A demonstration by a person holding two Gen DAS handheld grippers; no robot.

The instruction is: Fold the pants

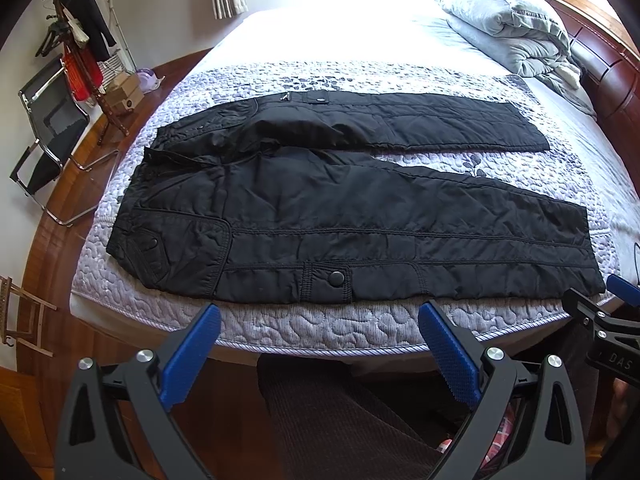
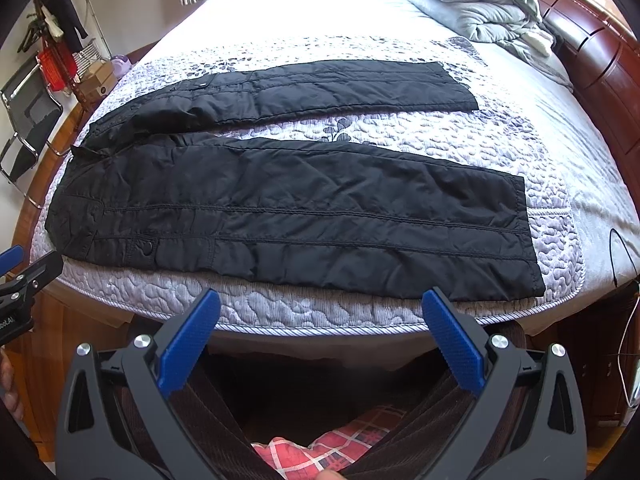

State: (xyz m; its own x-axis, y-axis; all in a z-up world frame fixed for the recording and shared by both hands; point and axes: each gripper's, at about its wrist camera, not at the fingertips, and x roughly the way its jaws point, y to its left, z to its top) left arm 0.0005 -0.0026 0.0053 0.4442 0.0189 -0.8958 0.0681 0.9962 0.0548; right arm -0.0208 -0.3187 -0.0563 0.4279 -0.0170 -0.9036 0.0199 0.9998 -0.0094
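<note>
Lying flat on the quilted bed, black pants with long axis running left to right, waistband at the left, two cuffs at the right, legs spreading apart in a narrow V. Hovering just off the near mattress edge, left gripper with fingers spread wide, pinching nothing, facing the hip and the snap pocket of the near leg. Hovering beside it, right gripper also spread wide and empty, being nearer to the near cuff. Probably needing first to bring one leg over the other, so reaching forward over the near leg.
</note>
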